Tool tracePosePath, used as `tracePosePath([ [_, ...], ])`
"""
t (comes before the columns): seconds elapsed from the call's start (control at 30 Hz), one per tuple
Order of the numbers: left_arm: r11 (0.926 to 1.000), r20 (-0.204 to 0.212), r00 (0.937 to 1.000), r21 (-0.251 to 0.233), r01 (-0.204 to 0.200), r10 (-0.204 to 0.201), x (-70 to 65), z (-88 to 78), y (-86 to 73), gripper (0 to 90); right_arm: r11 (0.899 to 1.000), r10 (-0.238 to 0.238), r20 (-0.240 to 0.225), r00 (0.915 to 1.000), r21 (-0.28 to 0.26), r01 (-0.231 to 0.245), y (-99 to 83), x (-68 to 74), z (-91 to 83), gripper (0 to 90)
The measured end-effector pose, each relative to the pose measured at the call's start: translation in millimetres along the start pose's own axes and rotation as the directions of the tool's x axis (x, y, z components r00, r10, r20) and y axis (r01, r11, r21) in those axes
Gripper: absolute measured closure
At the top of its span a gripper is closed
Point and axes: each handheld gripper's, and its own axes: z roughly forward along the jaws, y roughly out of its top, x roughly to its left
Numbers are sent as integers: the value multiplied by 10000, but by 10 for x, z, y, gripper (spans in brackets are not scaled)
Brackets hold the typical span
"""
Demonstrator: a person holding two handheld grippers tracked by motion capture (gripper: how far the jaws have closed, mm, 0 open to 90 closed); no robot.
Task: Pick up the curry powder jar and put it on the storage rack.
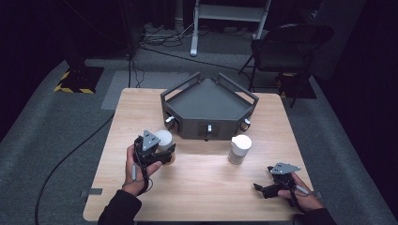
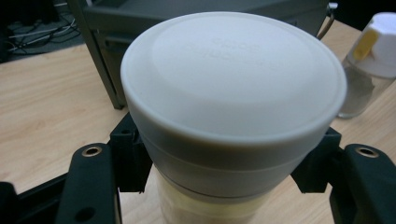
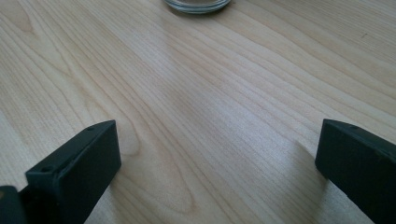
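Pale wood is showing all over the square wooden table (image 1: 202,187), and in front of the dark grey angular metal tray box (image 1: 206,101) at its far side, just off the box's left front corner, the round clear jar with a wide white plastic lid (image 2: 233,93) is sitting between the jaws of the left gripper (image 1: 162,152), which are clamping its body just under the lid. A second clear jar with a white and yellow flip cap (image 1: 240,149) is standing before the box's right front corner. The right gripper (image 1: 263,187) is resting nearer the person than that jar, its jaws spread wide and gripping nothing.
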Motion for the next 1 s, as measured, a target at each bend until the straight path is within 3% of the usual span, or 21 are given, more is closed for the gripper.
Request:
tracePosePath([
  [0.37,9999,-46,9999,-71,-152,152,-30,1,442,348,10000,0,1,10000,0,0,0,0,0,0],
  [0.63,9986,58,9993,-388,-369,372,-81,-29,656,348,10000,1,1,10000,3,-1,0,0,0,0],
  [1.0,9966,80,9980,-549,-615,620,-145,54,999,348,10000,0,1,10000,3,0,0,0,0,0],
])
